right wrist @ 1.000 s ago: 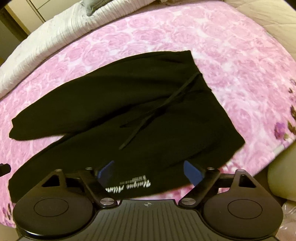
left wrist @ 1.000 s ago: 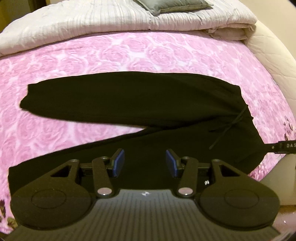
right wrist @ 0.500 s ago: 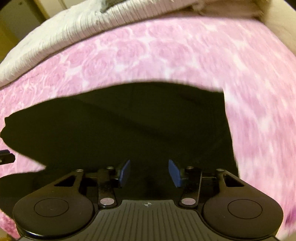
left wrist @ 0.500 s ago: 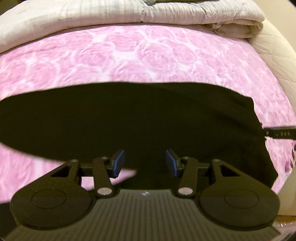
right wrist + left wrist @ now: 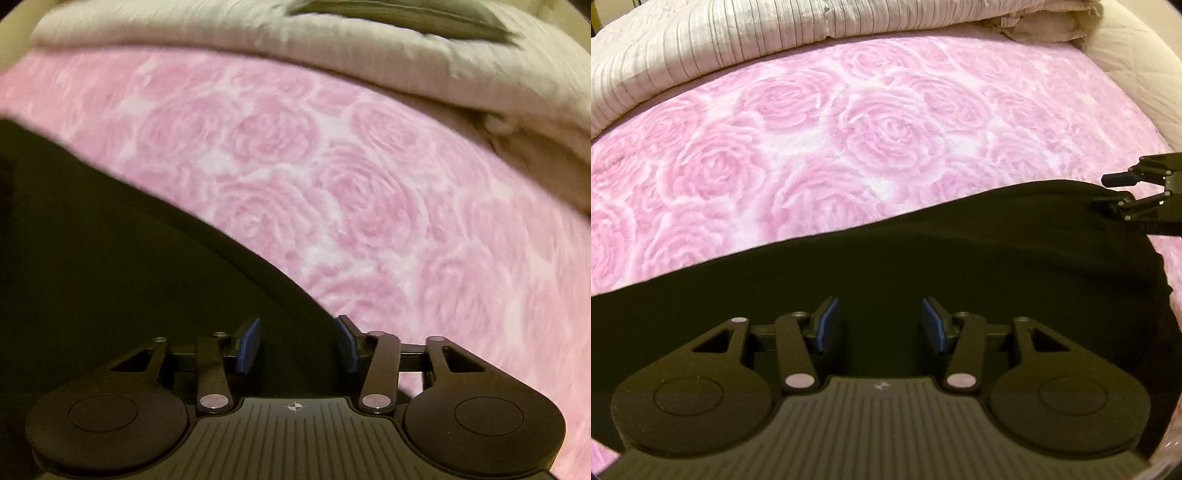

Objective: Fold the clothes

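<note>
Black trousers [image 5: 923, 251] lie spread on the pink rose-patterned bed cover [image 5: 849, 122]. My left gripper [image 5: 878, 325] is open, low over the black cloth with nothing between its blue pads. My right gripper [image 5: 297, 345] is open too, at the far edge of the trousers [image 5: 110, 240], with cloth under its left pad and pink cover under its right. The right gripper also shows in the left wrist view [image 5: 1123, 192] at the trousers' far right corner. The legs, waistband and drawstring are out of view.
A folded grey-beige ribbed duvet [image 5: 775, 40] lies along the far side of the bed, also in the right wrist view [image 5: 369, 55], with a dark grey pillow [image 5: 388, 14] on it. A beige quilted mattress edge [image 5: 1137, 66] curves at the right.
Both grippers have dropped and moved forward over the trousers, from a view of the whole garment to its far edge. Both jaws stay open. The right wrist view is motion-blurred.
</note>
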`<state>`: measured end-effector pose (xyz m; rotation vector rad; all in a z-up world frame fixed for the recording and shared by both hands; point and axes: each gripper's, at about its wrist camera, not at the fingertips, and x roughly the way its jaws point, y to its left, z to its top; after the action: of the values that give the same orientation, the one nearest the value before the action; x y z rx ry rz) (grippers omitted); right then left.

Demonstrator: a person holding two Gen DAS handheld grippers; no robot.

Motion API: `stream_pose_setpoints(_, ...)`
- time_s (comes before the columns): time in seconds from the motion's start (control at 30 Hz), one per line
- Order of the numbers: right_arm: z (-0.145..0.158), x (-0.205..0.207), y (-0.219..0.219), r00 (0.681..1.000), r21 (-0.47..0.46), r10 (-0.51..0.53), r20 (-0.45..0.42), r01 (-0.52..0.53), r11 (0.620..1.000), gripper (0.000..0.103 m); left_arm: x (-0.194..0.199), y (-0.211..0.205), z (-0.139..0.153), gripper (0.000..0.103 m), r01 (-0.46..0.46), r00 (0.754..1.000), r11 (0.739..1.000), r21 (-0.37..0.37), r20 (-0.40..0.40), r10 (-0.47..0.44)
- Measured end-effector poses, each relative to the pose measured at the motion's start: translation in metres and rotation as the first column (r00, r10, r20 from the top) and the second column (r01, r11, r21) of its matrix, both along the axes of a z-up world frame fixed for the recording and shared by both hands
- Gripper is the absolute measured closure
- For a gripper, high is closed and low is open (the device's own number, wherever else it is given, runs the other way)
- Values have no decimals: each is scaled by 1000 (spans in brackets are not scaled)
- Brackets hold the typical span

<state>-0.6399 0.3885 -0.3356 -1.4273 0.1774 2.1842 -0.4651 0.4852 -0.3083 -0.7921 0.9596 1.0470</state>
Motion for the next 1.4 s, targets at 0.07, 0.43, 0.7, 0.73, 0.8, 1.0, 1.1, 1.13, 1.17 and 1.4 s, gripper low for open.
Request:
stream_pose_setpoints(0.07, -14, -3, 3, 994, 27, 78, 79, -81, 996, 75, 1, 5, -4, 58, 9, 1000, 1000, -3, -4, -9)
stream_pose_setpoints(0.43, -10, 15, 22, 991, 48, 130, 2, -130, 990, 102, -1, 16, -15, 59, 55, 998, 998, 12, -25, -55)
stream_pose_setpoints(0.7, -17, 19, 45, 999, -87, -33, 13, 34, 996, 95, -14, 27, -22, 59, 215, 971, 975, 51, -123, -207)
stream_pose_setpoints(0.73, -15, 18, 45, 1000, -94, -21, 14, 22, 995, 83, -17, 30, -24, 59, 247, 961, 968, 53, -143, -237)
stream_pose_setpoints(0.8, -13, 18, 48, 1000, -82, 11, 20, -9, 997, 62, -23, 37, -28, 59, 310, 938, 949, 55, -181, -296)
stream_pose_setpoints(1.0, -25, 14, 56, 997, -111, 70, 35, -65, 992, 52, -42, 59, -45, 58, 466, 856, 884, 30, -267, -442)
stream_pose_setpoints(1.1, -30, 14, 59, 997, -129, 81, 14, -79, 988, 79, -54, 69, -56, 58, 468, 866, 883, 9, -204, -457)
stream_pose_setpoints(1.13, -30, 14, 60, 998, -162, 67, -2, -66, 985, 88, -58, 71, -58, 59, 454, 878, 891, 5, -173, -446)
stream_pose_setpoints(1.17, -29, 13, 57, 998, -151, 66, 0, -65, 986, 91, -60, 70, -57, 66, 452, 882, 892, 9, -154, -446)
stream_pose_setpoints(1.4, -5, 16, 26, 999, 12, 49, 16, -50, 999, 97, -61, 38, -34, 102, 396, 911, 913, 100, -164, -377)
